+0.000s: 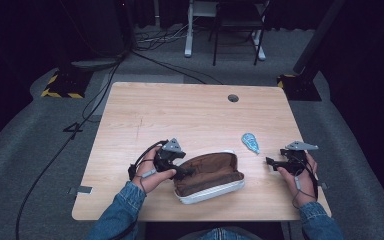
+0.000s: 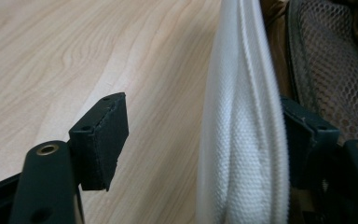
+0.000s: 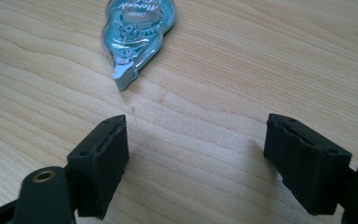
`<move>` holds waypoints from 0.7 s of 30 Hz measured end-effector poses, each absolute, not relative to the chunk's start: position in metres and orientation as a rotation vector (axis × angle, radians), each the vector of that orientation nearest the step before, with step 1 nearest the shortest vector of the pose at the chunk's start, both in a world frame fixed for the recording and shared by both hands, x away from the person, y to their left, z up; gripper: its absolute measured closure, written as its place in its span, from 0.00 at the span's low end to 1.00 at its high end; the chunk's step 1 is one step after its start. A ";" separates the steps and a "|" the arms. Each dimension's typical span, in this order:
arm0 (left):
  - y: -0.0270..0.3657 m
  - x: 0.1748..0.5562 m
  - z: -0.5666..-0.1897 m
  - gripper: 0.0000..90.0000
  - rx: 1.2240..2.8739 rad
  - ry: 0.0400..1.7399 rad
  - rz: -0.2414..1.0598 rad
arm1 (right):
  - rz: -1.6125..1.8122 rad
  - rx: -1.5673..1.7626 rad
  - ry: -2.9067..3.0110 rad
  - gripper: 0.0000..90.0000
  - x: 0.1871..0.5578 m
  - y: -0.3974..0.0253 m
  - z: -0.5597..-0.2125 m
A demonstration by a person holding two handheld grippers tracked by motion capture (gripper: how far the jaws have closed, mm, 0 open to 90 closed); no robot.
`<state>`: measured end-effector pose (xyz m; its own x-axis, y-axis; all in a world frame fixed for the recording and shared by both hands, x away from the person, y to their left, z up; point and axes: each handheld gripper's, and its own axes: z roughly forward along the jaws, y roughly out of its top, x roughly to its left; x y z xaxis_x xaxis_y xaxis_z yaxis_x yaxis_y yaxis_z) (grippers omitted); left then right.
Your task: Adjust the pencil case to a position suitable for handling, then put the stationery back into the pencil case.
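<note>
nearest to me, the person's denim sleeves come in over the front edge of the pale wooden worktop (image 1: 190, 107). the left claw (image 1: 184, 171) straddles the near-left rim of the open brown pouch with white ribbed trim and mesh lining (image 1: 210, 175): one jaw stands outside on the wood, the other inside against the lining, spread apart with the white rim between them and not yet pinched. the right claw (image 1: 270, 161) rests low on the wood at the right, jaws wide apart and empty, aimed at the small translucent blue correction tape dispenser (image 1: 250, 142), which lies flat just beyond the pouch's right end, apart from it. i'd judge the pouch is being steadied for loading; next the right claw must advance, close across the dispenser's body, then carry it to the opening. around the worktop, grey carpet, trailing cables, dark curtains.
</note>
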<state>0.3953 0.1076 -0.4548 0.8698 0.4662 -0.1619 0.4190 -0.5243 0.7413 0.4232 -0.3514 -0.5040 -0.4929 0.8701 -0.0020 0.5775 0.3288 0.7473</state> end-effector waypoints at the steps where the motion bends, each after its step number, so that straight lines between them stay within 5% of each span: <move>1: 0.108 0.395 -0.453 0.27 2.187 0.637 0.080 | 0.984 1.278 2.196 0.24 0.423 -0.351 -0.504; 21: 0.134 0.390 -0.425 0.23 2.086 0.669 0.190 | 0.981 1.281 2.197 0.25 0.423 -0.351 -0.504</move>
